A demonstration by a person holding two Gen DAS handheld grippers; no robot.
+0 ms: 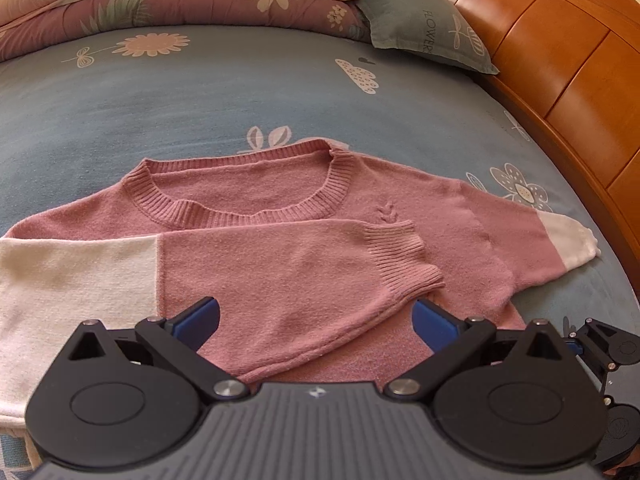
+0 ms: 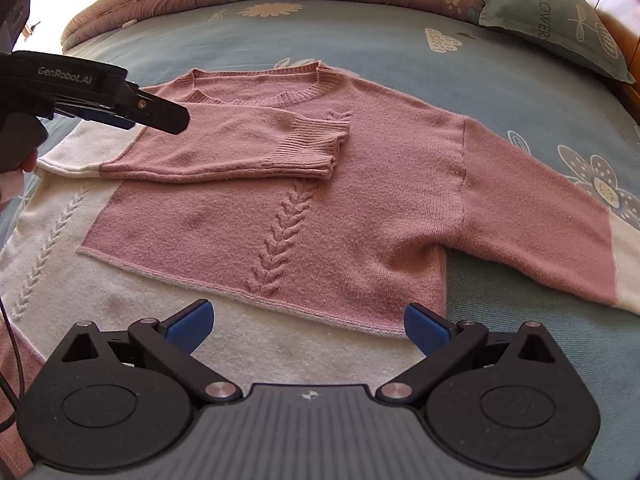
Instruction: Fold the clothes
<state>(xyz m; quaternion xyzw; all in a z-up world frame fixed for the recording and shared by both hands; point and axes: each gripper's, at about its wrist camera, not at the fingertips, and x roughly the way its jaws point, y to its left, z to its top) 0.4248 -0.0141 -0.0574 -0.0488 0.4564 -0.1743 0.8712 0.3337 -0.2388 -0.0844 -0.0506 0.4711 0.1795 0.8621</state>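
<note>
A pink and white knit sweater (image 2: pixel 360 200) lies face up on the bed, neckline toward the far side. One sleeve (image 1: pixel 288 272) is folded across the chest, and its ribbed cuff (image 1: pixel 400 256) rests near the middle. The other sleeve (image 2: pixel 540 216) stretches out flat to the right. My left gripper (image 1: pixel 316 320) hovers open just over the folded sleeve, holding nothing. It also shows at the upper left of the right wrist view. My right gripper (image 2: pixel 306 326) is open above the sweater's white lower band (image 2: pixel 200 320), near the pink panel's edge.
The blue flowered sheet (image 1: pixel 200 96) covers the bed. A folded floral quilt (image 1: pixel 160 0) and a grey-green pillow (image 1: pixel 432 32) lie along the far side. A wooden headboard (image 1: pixel 560 64) runs down the right. A person's hand (image 2: pixel 16 168) holds the left gripper.
</note>
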